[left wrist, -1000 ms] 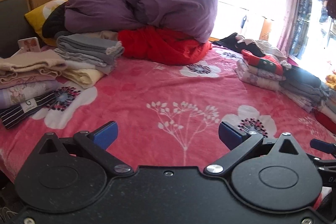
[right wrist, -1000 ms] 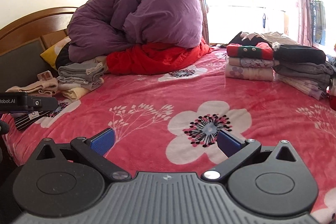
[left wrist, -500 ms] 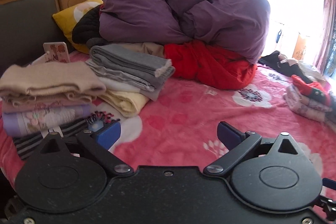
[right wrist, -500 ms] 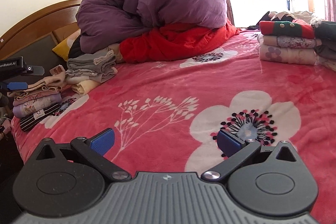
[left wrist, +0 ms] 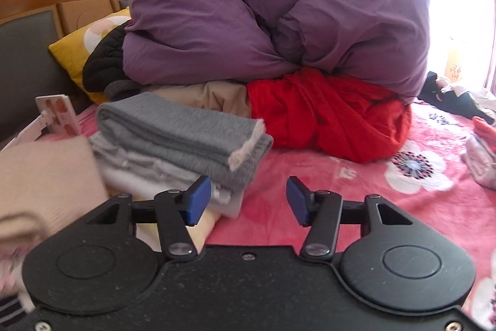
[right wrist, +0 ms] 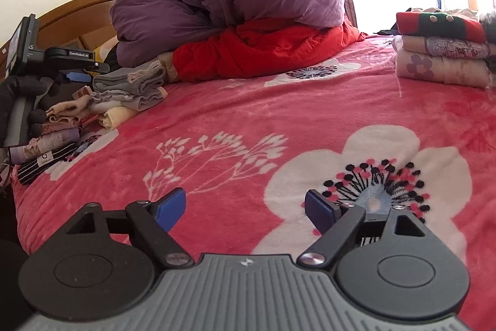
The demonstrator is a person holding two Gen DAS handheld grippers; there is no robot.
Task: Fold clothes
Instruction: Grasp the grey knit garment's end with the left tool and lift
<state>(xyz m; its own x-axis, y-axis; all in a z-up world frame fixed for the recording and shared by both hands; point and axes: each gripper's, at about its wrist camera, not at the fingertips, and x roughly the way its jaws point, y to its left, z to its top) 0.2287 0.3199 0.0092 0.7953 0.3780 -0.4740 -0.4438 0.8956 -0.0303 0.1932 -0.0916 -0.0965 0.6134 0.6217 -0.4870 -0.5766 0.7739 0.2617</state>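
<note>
The right hand-held gripper hangs low over the pink flowered blanket, its blue pads spread apart and holding nothing. In front of it the blanket lies bare across a broad stretch, open from its near edge up to the red bundle.

The left hand-held gripper is also released, pads apart with nothing between them. It sits just short of the grey folded garment, which tops a stack of pale folded clothes; the left pad overlaps the stack's near corner in the left wrist view, though contact cannot be told. Left of that garment a beige folded piece is blurred close to the lens. Right of it the blanket runs open toward a white flower print.

Behind the grey garment lies the red bundle, with a purple quilt heaped on it. Far right of the quilt, a second stack of folded clothes stands on the blanket.
</note>
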